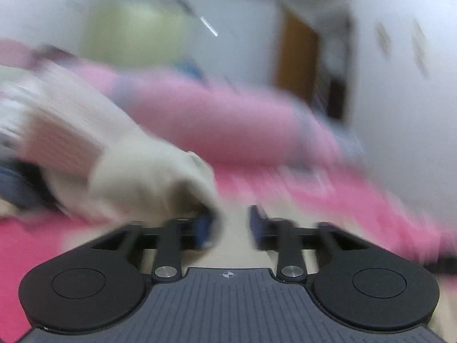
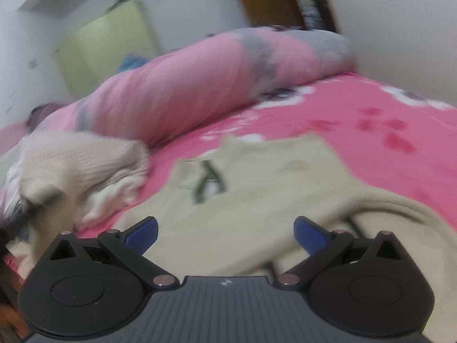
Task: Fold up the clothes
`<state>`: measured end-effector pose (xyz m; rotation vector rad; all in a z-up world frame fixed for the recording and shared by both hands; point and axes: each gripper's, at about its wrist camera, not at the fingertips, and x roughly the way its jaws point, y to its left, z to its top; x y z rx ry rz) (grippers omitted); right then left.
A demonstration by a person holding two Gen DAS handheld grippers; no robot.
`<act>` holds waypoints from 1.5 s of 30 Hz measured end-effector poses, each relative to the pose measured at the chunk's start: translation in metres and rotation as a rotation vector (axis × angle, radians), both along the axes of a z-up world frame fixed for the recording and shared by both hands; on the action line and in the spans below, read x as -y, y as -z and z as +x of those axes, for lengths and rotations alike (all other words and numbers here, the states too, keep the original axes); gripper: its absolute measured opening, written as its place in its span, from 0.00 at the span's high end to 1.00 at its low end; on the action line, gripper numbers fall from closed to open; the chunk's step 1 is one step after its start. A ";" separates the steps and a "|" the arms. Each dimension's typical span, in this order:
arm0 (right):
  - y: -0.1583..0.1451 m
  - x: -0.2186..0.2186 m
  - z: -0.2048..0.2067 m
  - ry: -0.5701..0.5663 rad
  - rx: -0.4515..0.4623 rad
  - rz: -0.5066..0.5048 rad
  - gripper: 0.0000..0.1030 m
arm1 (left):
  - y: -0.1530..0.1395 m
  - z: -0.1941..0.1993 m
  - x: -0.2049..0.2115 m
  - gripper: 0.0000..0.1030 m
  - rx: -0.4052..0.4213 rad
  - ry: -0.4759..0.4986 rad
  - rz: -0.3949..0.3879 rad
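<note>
Right gripper (image 2: 225, 233) hung with jaws wide apart, nothing between them, directly over the beige garment (image 2: 257, 188), which lay spread on the pink bedsheet (image 2: 371, 108) straight ahead of the jaws. Its long axis could not be told. Left gripper (image 1: 228, 225) had jaws partly apart; the cream knit sweater (image 1: 120, 165) draped against its left finger (image 1: 203, 228), but blur hid any grip. Right arm looked the nearer to the beige garment. Beyond, a pink bolster (image 2: 177, 85).
</note>
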<state>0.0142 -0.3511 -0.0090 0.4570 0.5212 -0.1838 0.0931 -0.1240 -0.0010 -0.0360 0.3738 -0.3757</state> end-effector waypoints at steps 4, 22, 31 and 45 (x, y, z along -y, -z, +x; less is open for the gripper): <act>0.019 0.034 -0.017 0.065 -0.048 0.088 0.00 | 0.056 -0.011 0.039 0.64 -0.147 0.161 0.169; 0.051 0.008 0.039 -0.116 -0.154 0.462 0.25 | 0.048 -0.051 -0.079 0.47 -0.099 0.027 0.119; 0.043 0.007 0.061 -0.027 -0.189 0.496 0.40 | 0.064 -0.040 -0.107 0.47 -0.118 -0.021 0.083; 0.054 0.002 0.101 0.015 -0.288 0.412 0.72 | 0.086 -0.027 -0.123 0.48 -0.233 -0.026 -0.015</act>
